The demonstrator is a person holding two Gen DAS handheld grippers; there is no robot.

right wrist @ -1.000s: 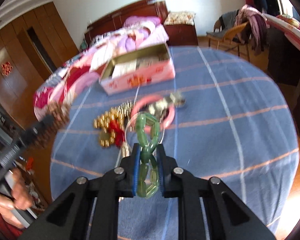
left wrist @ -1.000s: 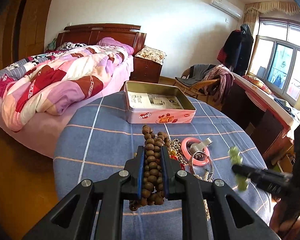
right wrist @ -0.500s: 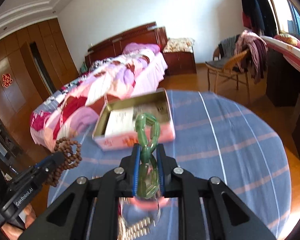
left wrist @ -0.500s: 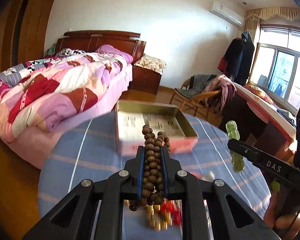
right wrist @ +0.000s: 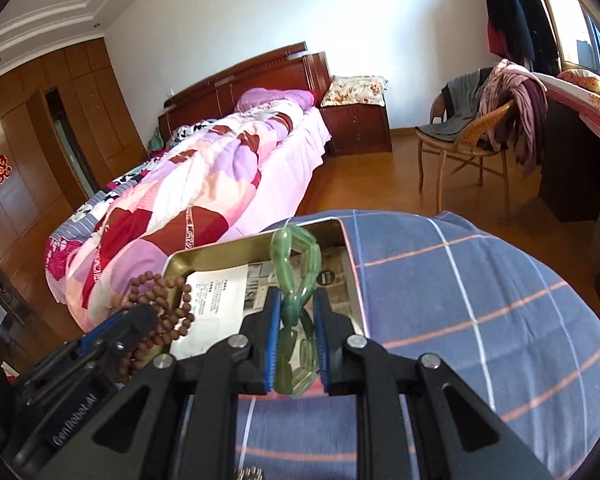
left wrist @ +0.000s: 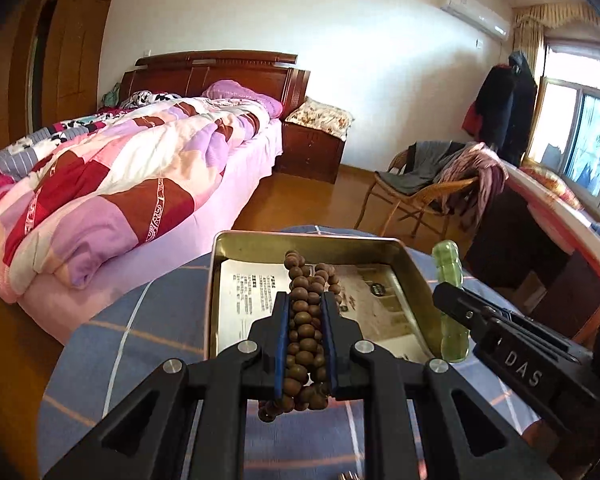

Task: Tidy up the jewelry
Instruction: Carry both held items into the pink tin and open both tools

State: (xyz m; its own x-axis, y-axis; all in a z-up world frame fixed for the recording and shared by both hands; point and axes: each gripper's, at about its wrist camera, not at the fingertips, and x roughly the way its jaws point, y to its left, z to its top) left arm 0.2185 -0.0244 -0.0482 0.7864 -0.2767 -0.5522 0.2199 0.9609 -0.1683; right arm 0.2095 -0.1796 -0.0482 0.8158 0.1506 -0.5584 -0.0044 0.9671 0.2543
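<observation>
Between the blue pads of our left gripper (left wrist: 305,334) sits the brown wooden bead strand (left wrist: 305,320), pinched tight, its loops bunching above and hanging below the fingers. Just ahead of and under these tongs lies the open tin box (left wrist: 216,280), a printed paper sheet (left wrist: 248,300) on its floor. To the right, our right gripper (right wrist: 297,338) is clamped on the green stone bracelet (right wrist: 296,272), whose upper loop rises above the fingertips and over the tin's near right corner. Both pairs of tongs hover side by side at the tin's near edge. The tin rests on the round table's blue checked cloth (right wrist: 480,300). Beyond the tin stand a bed with a patchwork quilt (left wrist: 120,184) and a wicker chair (right wrist: 460,144).
</observation>
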